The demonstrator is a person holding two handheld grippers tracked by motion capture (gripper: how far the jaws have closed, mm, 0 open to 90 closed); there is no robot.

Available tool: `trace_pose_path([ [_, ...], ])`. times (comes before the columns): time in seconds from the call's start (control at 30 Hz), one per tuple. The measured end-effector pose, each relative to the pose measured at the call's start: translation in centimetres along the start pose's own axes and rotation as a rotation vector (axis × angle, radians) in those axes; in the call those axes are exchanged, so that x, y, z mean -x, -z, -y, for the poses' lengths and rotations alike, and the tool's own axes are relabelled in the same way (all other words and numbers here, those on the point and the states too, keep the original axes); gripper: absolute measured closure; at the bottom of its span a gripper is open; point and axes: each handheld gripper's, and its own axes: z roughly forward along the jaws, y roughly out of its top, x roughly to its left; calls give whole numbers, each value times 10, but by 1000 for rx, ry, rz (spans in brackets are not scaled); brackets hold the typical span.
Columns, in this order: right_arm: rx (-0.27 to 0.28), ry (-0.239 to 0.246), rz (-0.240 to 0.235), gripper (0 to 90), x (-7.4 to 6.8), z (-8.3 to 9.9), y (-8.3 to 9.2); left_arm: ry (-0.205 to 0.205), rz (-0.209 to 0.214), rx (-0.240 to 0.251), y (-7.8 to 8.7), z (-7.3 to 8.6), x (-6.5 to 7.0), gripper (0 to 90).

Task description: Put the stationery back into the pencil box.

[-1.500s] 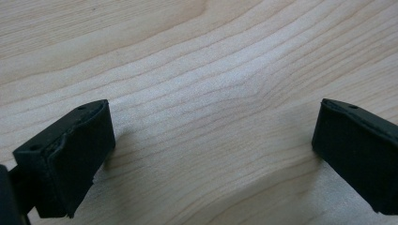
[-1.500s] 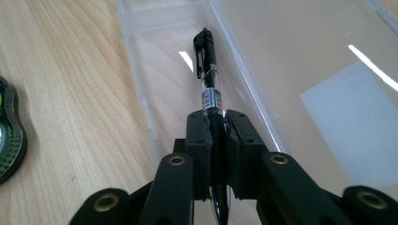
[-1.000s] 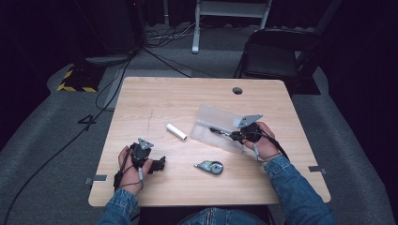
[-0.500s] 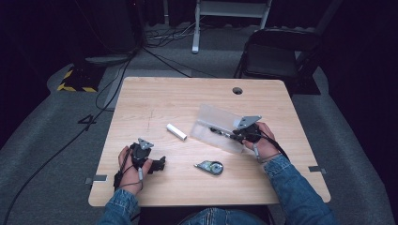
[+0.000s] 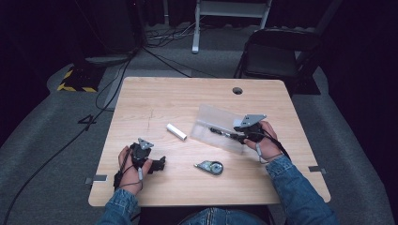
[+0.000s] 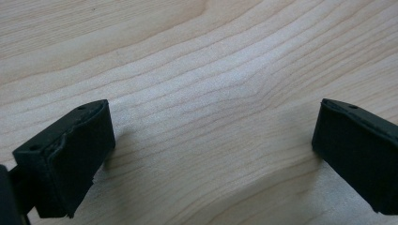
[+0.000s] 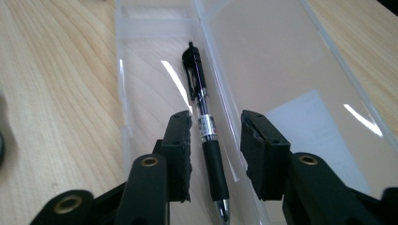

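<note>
Pen in open case, right jaws loosened around it

The right gripper (image 5: 234, 136) sits over the clear case (image 5: 217, 127) on the right half of the table (image 5: 187, 98). In the right gripper view the right gripper (image 7: 215, 140) has its jaws set narrow, one on each side of the pen (image 7: 202, 117), with a gap showing on both sides; the pads do not press on it. The jaws have just been opening, pen between them. The pen lies flat in the case's tray (image 7: 155, 84), close along the hinge line, clip end away from the camera and tip end toward it. The lid (image 7: 281, 79) lies open flat beside the tray, with a pale label on it. In the high view the pen (image 5: 220, 131) reads as a dark line inside the case.

The left gripper (image 5: 157, 165) rests low on the near left part of the table, held in the person's left hand (image 5: 133, 166). In the left gripper view its jaws stand wide apart over bare wood (image 6: 202, 70), nothing between them.

Other things on the table: a white tube (image 5: 176, 131) left of the case, well apart from both grippers, and a correction tape (image 5: 210, 167) near the front edge, between the two hands. A round hole (image 5: 237, 90) sits near the far edge. The right hand (image 5: 263, 143) holds its gripper from the near right.
</note>
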Motion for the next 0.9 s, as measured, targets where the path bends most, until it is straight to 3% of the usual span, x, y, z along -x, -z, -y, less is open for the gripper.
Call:
trace_pose_path([
  [0.37,71,-56,-53,555,-15,-16,19,0,0,0,0,0,0,0],
  [0.6,104,-57,-107,494,-31,-28,25,0,1,0,0,0,0,0],
  [0.9,102,-34,-152,474,-46,-35,25,0,0,0,0,0,0,0],
])
